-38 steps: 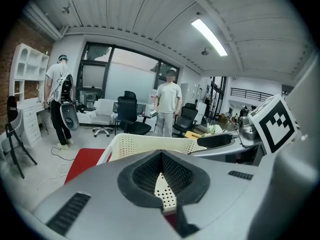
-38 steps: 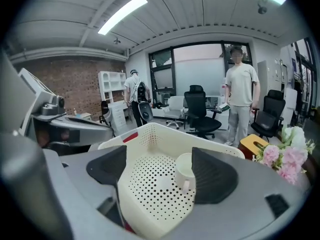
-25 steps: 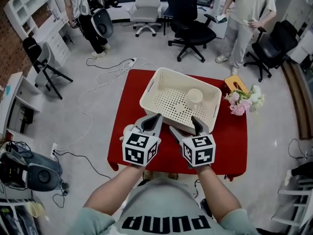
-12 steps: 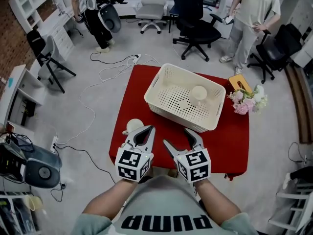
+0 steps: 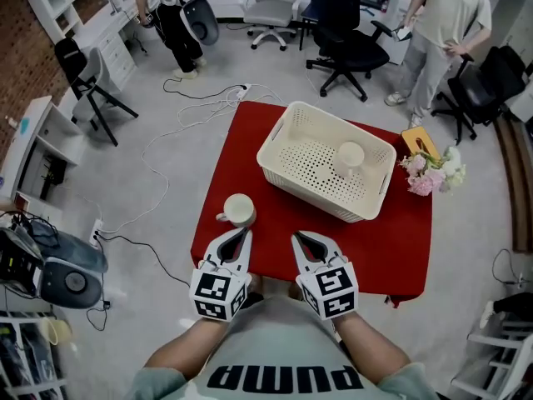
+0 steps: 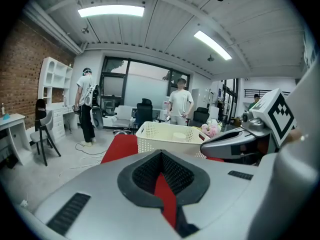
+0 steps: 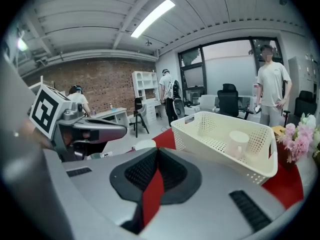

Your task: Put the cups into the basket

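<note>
A cream perforated basket [image 5: 289, 137] stands on the red table [image 5: 391, 248], with one pale cup [image 5: 351, 155] upright inside it. A second pale cup [image 5: 239, 210] stands on the table to the basket's left, just beyond my left gripper [image 5: 239, 233]. The left gripper is shut and empty near the front edge. My right gripper [image 5: 298, 238] sits beside it, its jaws closing together with nothing between them. In the right gripper view the basket [image 7: 260, 156], the cup inside it [image 7: 238, 141] and the loose cup [image 7: 145, 144] show ahead of the right gripper [image 7: 156, 151].
Pink flowers [image 5: 433, 173] and a yellow object [image 5: 425, 142] sit at the table's right far corner. Cables [image 5: 179, 132] trail over the floor on the left. Office chairs [image 5: 346, 52] and standing people [image 5: 441, 23] are beyond the table.
Both grippers have drawn back from the basket toward the table's front edge, and both sets of jaws have gone from open to shut. The loose cup now shows fully.
</note>
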`<state>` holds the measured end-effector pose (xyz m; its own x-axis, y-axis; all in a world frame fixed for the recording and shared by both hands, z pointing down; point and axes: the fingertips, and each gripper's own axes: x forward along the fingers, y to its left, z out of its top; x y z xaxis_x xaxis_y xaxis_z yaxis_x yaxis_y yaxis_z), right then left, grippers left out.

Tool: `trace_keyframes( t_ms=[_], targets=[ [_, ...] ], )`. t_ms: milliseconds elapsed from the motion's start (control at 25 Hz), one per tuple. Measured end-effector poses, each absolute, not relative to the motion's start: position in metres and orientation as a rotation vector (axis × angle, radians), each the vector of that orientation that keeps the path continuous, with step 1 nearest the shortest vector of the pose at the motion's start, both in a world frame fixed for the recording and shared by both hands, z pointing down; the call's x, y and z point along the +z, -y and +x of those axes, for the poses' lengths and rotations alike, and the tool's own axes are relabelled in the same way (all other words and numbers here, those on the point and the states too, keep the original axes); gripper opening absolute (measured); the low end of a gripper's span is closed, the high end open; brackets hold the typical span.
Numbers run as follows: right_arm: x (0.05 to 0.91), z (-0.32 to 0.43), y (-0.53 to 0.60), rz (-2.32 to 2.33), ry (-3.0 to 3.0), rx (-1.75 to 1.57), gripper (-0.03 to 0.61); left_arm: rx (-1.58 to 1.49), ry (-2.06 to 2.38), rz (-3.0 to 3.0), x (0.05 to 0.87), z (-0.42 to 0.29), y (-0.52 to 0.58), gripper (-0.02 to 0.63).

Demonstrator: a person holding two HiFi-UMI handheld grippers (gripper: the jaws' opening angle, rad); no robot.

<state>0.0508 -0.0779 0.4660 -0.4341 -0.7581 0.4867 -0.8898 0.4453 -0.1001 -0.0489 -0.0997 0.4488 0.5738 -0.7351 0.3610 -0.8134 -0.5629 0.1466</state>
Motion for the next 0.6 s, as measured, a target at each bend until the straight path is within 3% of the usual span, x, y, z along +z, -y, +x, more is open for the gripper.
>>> trace_keyframes(
  t_ms=[600],
  targets=[
    [0.492,0.026,0.073,1.291,2.327,0.487,0.017,0.419,1.328,2.475,0.476,-0.078,0.093,0.002]
  ],
)
